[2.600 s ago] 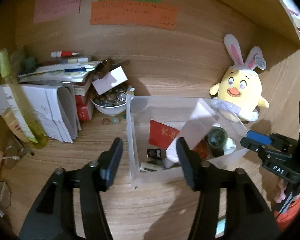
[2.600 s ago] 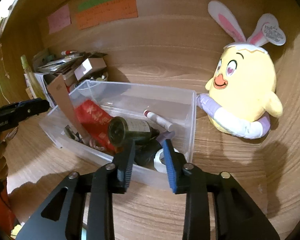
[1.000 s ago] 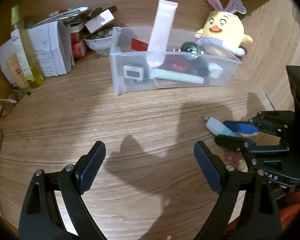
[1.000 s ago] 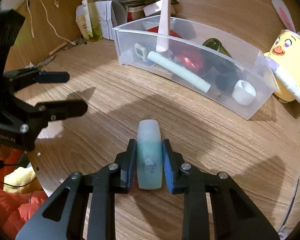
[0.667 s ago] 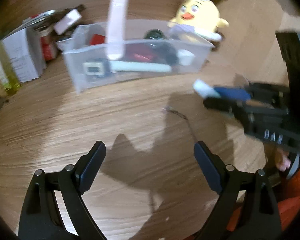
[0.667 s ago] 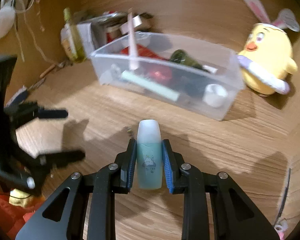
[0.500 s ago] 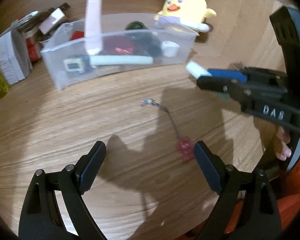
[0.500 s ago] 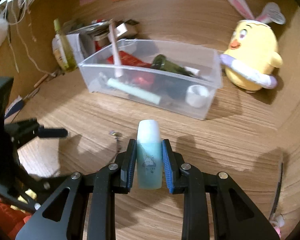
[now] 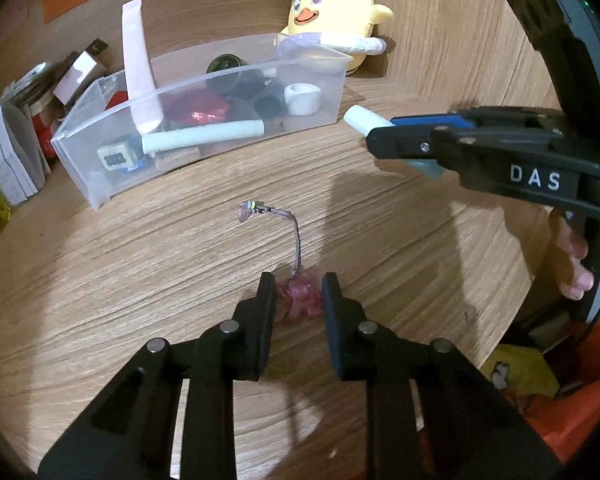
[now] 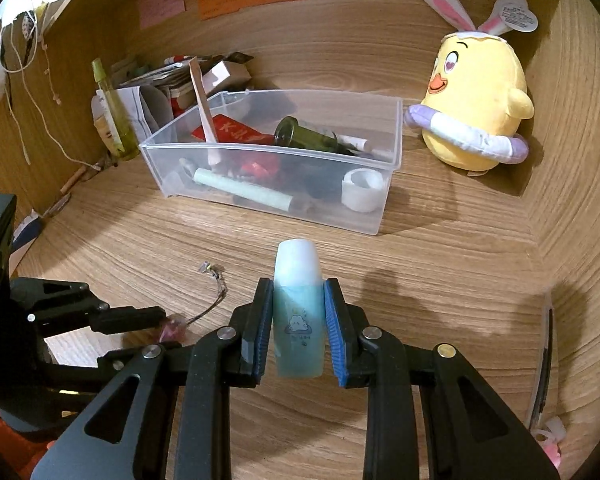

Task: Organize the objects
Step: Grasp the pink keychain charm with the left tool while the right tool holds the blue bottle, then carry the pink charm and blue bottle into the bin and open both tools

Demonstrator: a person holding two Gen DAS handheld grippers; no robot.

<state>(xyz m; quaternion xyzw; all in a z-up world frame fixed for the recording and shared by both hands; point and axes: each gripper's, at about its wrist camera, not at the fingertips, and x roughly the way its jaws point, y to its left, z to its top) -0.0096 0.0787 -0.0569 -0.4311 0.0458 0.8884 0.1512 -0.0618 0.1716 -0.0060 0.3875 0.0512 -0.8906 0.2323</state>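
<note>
My right gripper is shut on a small blue bottle with a white cap and holds it above the wooden desk, in front of the clear plastic bin. The bottle and right gripper also show in the left wrist view, near the bin's right end. My left gripper is closed around a pink charm that lies on the desk, with a thin cord running from it to a small bead end. The left gripper and charm show at the left in the right wrist view.
The bin holds a green bottle, a pale tube, a white roll, a red packet and other items. A yellow plush chick sits right of it. Books, papers and a yellow-green bottle stand at the back left.
My left gripper has moved down to the pink charm and closed from wide open onto it. My right gripper, still holding the blue bottle, has moved nearer the bin.
</note>
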